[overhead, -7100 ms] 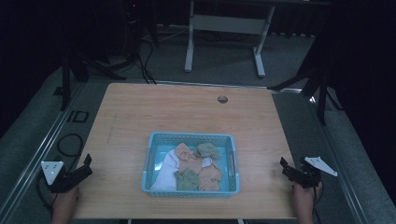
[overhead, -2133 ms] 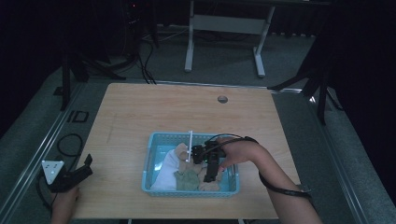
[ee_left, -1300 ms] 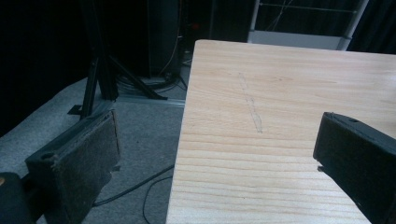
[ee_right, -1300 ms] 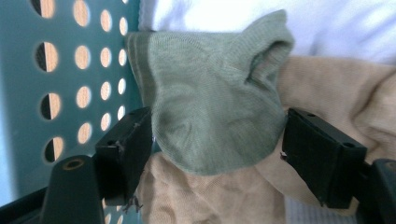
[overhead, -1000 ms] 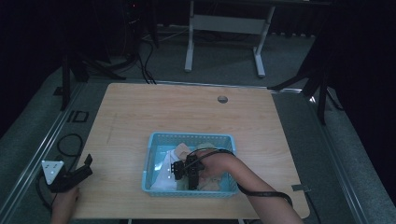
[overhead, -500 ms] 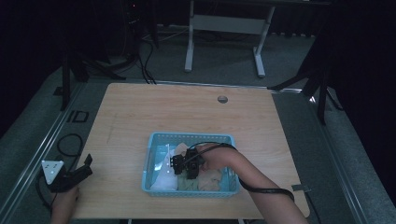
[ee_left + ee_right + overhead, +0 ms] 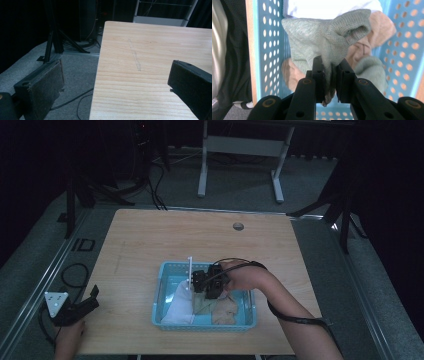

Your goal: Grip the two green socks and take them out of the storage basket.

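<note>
Basket: I see a blue perforated basket (image 7: 161, 296) on the near middle of the tabletop (image 7: 150, 240); its holed wall and floor show in my right gripper view (image 7: 265, 50).
Contents: a white cloth (image 7: 179, 306) lies at the basket's left end, with tan cloths (image 7: 226, 310) beside it toward the right. In the right gripper view I also make out the white cloth (image 7: 329, 7) at the top, a tan piece (image 7: 384, 27) and a second grey-green sock (image 7: 372, 70) lying on the basket floor.
Right claw: my right claw (image 7: 329, 72) is pressed together on a grey-green sock (image 7: 322, 40); its jaws have just been closing, and the sock's fabric is bunched between them. In the high view the claw (image 7: 204, 282) sits over the basket's middle.
Sock: it hangs from the pinch above the other cloths, inside the basket's outline.
Left claw: my left claw (image 7: 115, 82) is spread wide with nothing between its jaws, at the tabletop's near left edge (image 7: 82, 306).
Change: a second ago my right claw was low among the cloths; now it stands higher, with the sock lifted. My left claw has stayed put.
</note>
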A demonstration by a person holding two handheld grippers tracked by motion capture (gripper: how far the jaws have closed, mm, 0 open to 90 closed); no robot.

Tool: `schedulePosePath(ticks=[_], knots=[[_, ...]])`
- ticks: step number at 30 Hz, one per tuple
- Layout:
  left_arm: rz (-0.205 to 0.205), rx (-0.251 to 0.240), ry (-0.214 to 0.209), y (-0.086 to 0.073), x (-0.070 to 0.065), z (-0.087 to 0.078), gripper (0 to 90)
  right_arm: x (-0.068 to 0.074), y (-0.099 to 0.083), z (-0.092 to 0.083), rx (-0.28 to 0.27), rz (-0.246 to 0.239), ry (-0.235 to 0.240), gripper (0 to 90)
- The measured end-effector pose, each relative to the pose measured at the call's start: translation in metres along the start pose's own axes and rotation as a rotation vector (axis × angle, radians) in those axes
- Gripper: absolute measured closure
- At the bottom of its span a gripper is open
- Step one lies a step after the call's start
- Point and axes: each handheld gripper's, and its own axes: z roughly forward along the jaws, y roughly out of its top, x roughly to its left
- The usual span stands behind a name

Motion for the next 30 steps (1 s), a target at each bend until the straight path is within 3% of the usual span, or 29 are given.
schedulePosePath(ticks=[12,24,30], knots=[[0.000,0.002,0.004,0.000,0.000,0.000,0.7,-0.004,-0.033,-0.030,-0.021,0.066,-0.045,79.3],[0.000,0.002,0.005,0.000,0.000,0.000,0.7,-0.002,-0.088,-0.053,-0.038,0.156,-0.078,79.4],[-0.001,0.003,0.007,0.000,0.000,0.000,0.7,0.004,-0.132,-0.063,-0.043,0.240,-0.095,79.4]])
